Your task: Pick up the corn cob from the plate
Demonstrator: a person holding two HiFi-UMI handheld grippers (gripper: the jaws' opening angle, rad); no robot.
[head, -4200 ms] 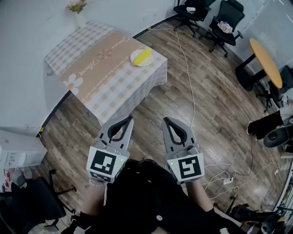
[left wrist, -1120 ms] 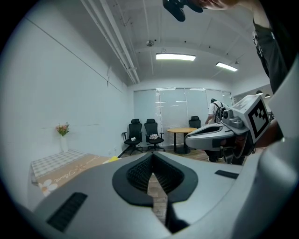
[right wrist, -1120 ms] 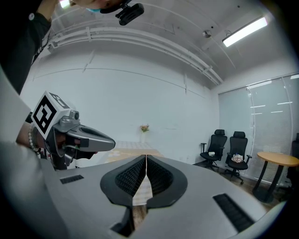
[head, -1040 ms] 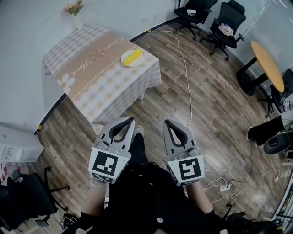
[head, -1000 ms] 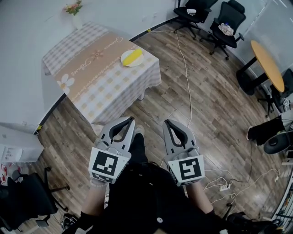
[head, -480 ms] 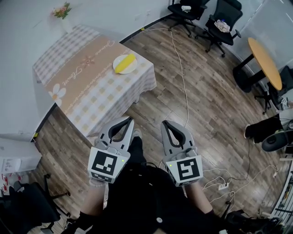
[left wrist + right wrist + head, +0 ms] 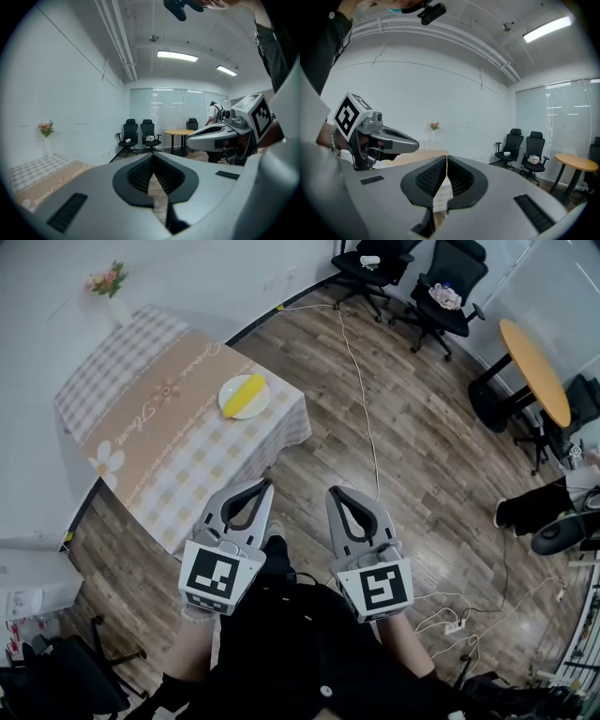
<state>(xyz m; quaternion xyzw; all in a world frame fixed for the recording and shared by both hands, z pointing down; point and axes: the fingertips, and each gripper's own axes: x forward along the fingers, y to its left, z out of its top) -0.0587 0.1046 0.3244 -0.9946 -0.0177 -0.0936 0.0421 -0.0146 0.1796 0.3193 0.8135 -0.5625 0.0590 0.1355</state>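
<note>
Yellow corn cob [image 7: 246, 393] on its plate [image 7: 229, 406], by the table [image 7: 159, 451] edge, showed only in the head view. The left gripper [image 7: 266, 483] and right gripper [image 7: 331, 492], both squeezed shut and empty, had open floor [image 7: 323, 451] ahead.

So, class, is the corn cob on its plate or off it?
On it: the yellow corn cob lies across the white plate on the table.

The person is holding the left gripper [image 7: 255, 486] and the right gripper [image 7: 339, 495] side by side, close in front of the body, apart from each other. Both are pointing forward and tilting slightly downward. Each pair of jaws is pressing together, tip to tip, with nothing between them. The left forearm [image 7: 190, 652] and right forearm [image 7: 409, 649] are reaching forward behind the grippers, roughly parallel
</note>
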